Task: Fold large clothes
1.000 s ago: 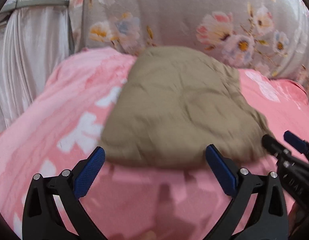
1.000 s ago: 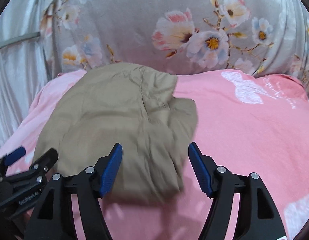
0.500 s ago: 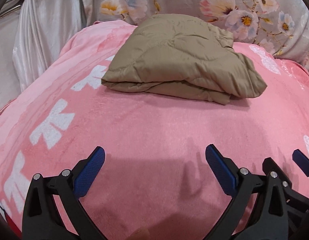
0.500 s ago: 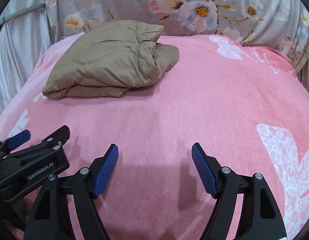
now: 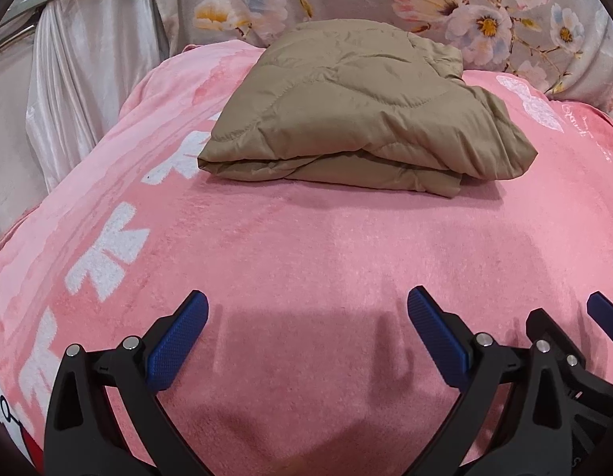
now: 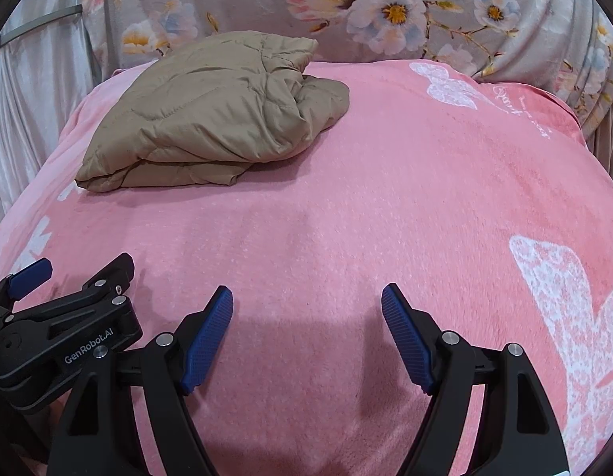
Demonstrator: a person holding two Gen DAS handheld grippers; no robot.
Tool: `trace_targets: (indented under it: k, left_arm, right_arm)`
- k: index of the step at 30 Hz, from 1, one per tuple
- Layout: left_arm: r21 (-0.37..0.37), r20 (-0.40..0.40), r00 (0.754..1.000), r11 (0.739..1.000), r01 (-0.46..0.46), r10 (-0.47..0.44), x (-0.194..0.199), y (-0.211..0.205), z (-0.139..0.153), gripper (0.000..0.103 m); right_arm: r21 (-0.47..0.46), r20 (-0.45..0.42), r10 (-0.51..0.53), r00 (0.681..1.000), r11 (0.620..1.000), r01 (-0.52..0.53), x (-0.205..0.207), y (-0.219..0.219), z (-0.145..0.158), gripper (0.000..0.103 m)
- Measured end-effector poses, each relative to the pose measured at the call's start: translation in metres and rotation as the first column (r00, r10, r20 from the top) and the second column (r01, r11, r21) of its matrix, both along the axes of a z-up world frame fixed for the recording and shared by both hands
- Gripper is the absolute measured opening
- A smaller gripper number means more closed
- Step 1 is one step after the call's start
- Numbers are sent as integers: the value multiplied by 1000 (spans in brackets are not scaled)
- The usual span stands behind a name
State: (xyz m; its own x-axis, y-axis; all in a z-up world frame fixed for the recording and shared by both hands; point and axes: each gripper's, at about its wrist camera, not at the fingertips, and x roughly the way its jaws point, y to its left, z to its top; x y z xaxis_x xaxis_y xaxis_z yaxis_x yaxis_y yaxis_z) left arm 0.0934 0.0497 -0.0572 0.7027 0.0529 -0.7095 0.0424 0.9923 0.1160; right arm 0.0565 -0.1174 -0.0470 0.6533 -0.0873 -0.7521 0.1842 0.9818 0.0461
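Note:
A tan quilted jacket (image 5: 346, 111) lies folded in a thick bundle at the far side of the pink blanket (image 5: 306, 246); in the right wrist view the jacket (image 6: 211, 115) sits at the upper left. My left gripper (image 5: 306, 297) hovers open over bare blanket, well short of the jacket's near edge, with nothing between its blue pads. My right gripper (image 6: 307, 290) is open as well, over the blanket and clear of the jacket. The two grippers are side by side: the right gripper (image 5: 568, 309) shows at the left view's lower right, and the left gripper (image 6: 82, 267) at the right view's lower left.
The pink blanket (image 6: 425, 198) with white bow prints covers a rounded, soft surface. Behind it hangs grey floral fabric (image 5: 485, 20). A pale satin curtain (image 5: 88, 79) drapes at the left, where the blanket's edge falls away.
Both grippers have drawn back from the jacket's near edge, so it now lies well ahead of them. The right jaws stand a little wider. Little has moved in the last half second.

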Motion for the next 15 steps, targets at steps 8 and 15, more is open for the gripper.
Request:
trace_targets:
  k: [8,15]
  left_arm:
    - [1,2,1000,1000,2,-2,0,0,0,98]
    - [-2,3,1000,1000,2,-2,-1,0,1,98]
  right_arm:
    - [-4,1,-3,1000,1000,3,0,0,-1,75]
    - [-9,2,-5,1000,1000,5,-1,0,-1,75]
